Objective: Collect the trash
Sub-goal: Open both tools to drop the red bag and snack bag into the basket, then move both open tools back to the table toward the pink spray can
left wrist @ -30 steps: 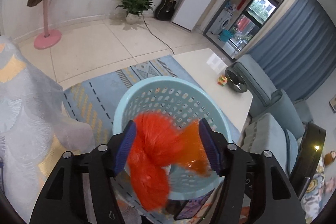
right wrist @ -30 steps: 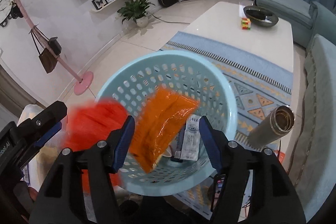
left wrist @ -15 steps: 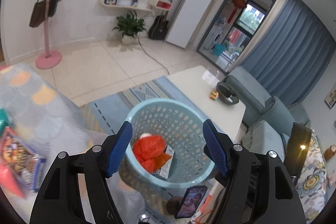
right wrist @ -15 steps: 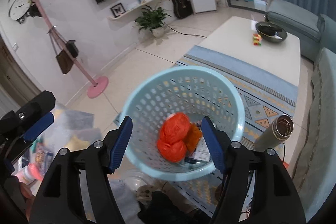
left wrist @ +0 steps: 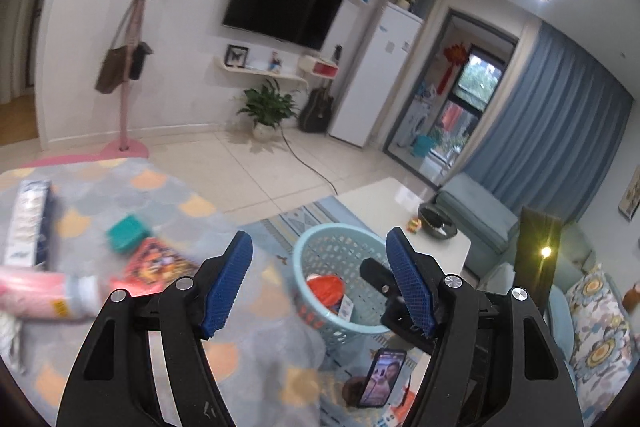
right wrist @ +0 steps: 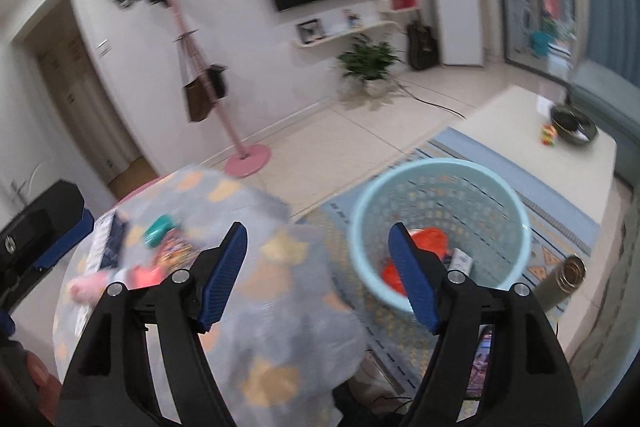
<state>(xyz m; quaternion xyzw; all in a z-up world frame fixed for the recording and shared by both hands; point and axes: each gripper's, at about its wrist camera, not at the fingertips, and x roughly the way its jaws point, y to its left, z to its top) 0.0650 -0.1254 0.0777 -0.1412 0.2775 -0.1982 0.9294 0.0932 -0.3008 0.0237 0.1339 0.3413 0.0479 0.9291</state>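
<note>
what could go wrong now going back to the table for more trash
The views are motion-blurred, so a grab at the teal box or pink tube could miss or knock them off the round table. The light basket beside it could tip if bumped. The phone on the floor is underfoot.

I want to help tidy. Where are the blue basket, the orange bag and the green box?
Light blue plastic basket (right wrist: 400, 183): right wrist view, far rim.
Orange plastic bag (left wrist: 326, 287): left wrist view, its top.
Small green box (left wrist: 126, 233): left wrist view, its lid.
</note>
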